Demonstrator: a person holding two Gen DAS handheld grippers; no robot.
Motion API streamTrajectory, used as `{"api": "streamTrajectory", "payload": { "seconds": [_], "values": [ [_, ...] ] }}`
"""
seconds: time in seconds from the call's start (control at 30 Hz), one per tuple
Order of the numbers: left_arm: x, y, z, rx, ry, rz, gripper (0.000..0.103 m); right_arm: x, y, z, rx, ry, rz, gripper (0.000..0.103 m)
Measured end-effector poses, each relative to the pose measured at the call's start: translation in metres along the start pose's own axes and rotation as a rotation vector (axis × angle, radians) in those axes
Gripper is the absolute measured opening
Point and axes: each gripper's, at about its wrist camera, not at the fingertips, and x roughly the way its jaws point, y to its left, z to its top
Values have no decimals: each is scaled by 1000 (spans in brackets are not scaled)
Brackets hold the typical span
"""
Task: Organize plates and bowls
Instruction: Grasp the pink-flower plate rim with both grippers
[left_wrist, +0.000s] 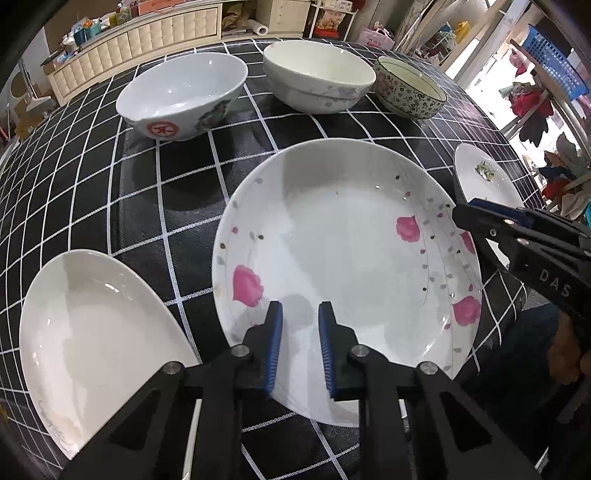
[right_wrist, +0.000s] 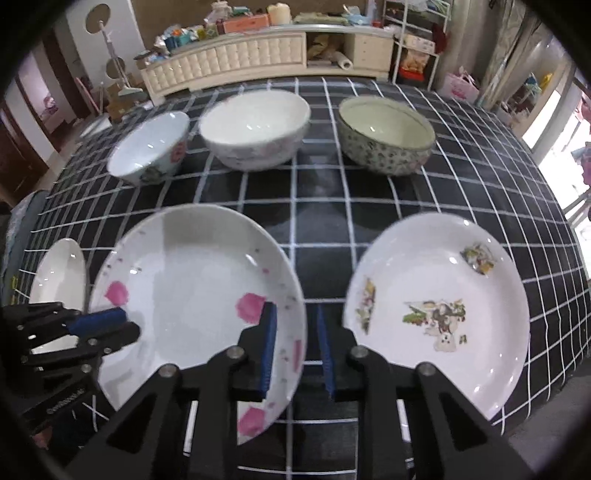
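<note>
A plate with pink flowers (left_wrist: 343, 258) lies on the checked tablecloth, also in the right wrist view (right_wrist: 192, 295). My left gripper (left_wrist: 300, 314) is open, hovering over its near part, empty. My right gripper (right_wrist: 293, 321) is open, its jaws astride that plate's right rim. A plain white plate (left_wrist: 85, 339) lies at the left, and a picture-printed plate (right_wrist: 439, 314) at the right. Three bowls stand behind: a pale blue one (left_wrist: 181, 99), a white one (left_wrist: 317, 74) and a dark-patterned one (left_wrist: 408, 88).
The black tablecloth with white grid (left_wrist: 147, 192) covers the table. A cream sideboard with clutter (right_wrist: 258, 59) stands beyond the far edge. A shelf rack (right_wrist: 417, 44) is at the back right. The table drops off at the right (right_wrist: 576, 229).
</note>
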Motion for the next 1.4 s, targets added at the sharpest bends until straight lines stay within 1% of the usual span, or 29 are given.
{"api": "streamTrajectory", "payload": {
  "seconds": [0.03,0.1,0.13,0.27,0.3,0.43,0.6,0.67,0.73,0.8,0.87,1.0,1.13,1.2,1.27,1.3,1.4],
  "values": [
    [0,0,0,0,-1,1,18,4,-2,-1,6,15,5,26],
    [1,-1,1,0,0,-3,18,10,-3,-4,29,46,48,26],
    [1,-1,1,-1,2,-7,15,14,-4,-5,39,60,68,26],
    [2,-1,2,0,4,-3,12,26,-3,-11,56,96,85,26],
    [3,-1,2,1,6,5,10,27,-4,-12,64,98,104,26],
    [5,-4,4,13,14,10,6,25,-3,-15,57,90,100,26],
    [9,-12,6,31,16,-13,4,24,-3,-16,50,78,93,26],
    [9,-14,6,38,18,-2,4,24,-4,-18,53,75,99,26],
    [7,-10,6,24,21,10,4,24,-3,-16,53,74,100,26],
    [0,-3,5,13,5,-3,4,23,-3,-18,46,71,97,26],
    [-7,4,4,4,-12,-3,4,22,-2,-17,46,68,96,26],
    [-17,16,0,-25,-15,-35,14,21,-1,-18,48,62,98,26],
    [-22,15,-5,-23,-17,-51,14,20,-1,-20,48,56,102,26],
    [-23,12,-7,-26,-30,-55,14,20,-2,-20,51,55,108,26],
    [-22,8,-10,-27,-30,-60,20,20,-3,-21,53,55,115,26],
    [-21,7,-11,-30,-28,-52,28,20,-4,-20,53,55,116,26],
    [-23,6,-13,-30,-46,-32,28,19,-5,-22,48,51,121,26]
  ]
}}
